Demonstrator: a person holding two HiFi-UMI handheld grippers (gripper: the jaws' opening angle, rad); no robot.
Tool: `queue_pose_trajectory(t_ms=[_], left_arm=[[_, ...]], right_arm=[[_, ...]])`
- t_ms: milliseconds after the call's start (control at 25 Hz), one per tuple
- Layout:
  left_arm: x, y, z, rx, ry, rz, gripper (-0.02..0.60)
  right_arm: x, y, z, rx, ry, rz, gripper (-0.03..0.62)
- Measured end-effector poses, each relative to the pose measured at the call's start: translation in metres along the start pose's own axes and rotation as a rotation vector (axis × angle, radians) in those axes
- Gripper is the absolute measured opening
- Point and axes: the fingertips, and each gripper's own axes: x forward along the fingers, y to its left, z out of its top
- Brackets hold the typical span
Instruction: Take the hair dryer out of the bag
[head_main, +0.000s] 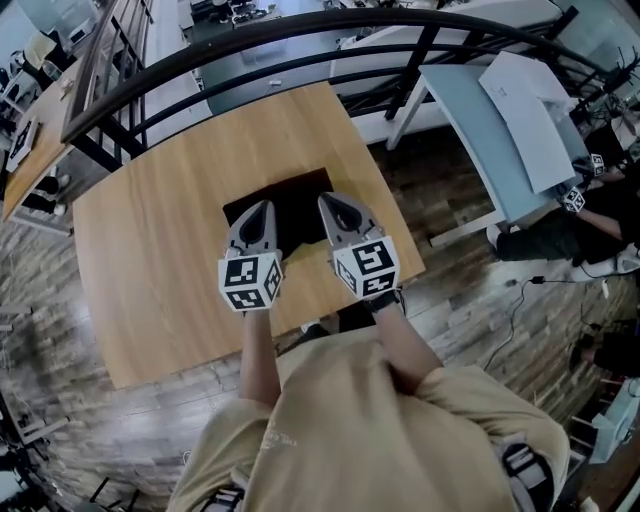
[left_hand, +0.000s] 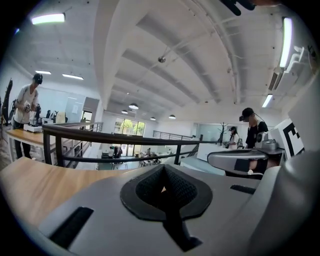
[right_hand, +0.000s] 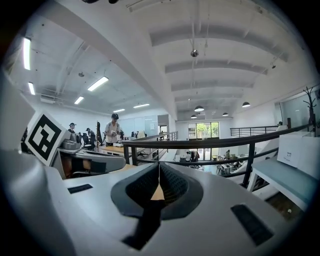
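Both pairs of my fingers are pressed together and empty: left gripper and right gripper, side by side over the black bag.
— And the hair dryer?
— Not showing; I judge it's inside that bag, flat on the bench. The bag's long side runs across my tips, just ahead and below; neither hand is nearer.
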Motion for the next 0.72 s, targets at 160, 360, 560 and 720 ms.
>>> queue_pose_trajectory(t_ms=[160, 360, 560, 720], left_arm=[[0.022, -0.001, -0.02, 0.064, 0.088, -0.004, 0.012], [0.051, 0.002, -0.039, 0.133, 0.175, -0.014, 0.012], [0.084, -0.004, -0.074, 0.201, 0.339, -0.082, 0.012], [0.102, -0.008, -0.088, 0.246, 0.409, -0.127, 0.037]], right_arm=[[0.012, -0.02, -0.015, -0.006, 0.05, 0.03, 0.015], [0.028, -0.042, -0.032, -0.016, 0.108, 0.058, 0.015], [0.046, -0.064, -0.054, -0.021, 0.18, 0.118, 0.015], [0.055, -0.077, -0.063, -0.015, 0.215, 0.173, 0.015]])
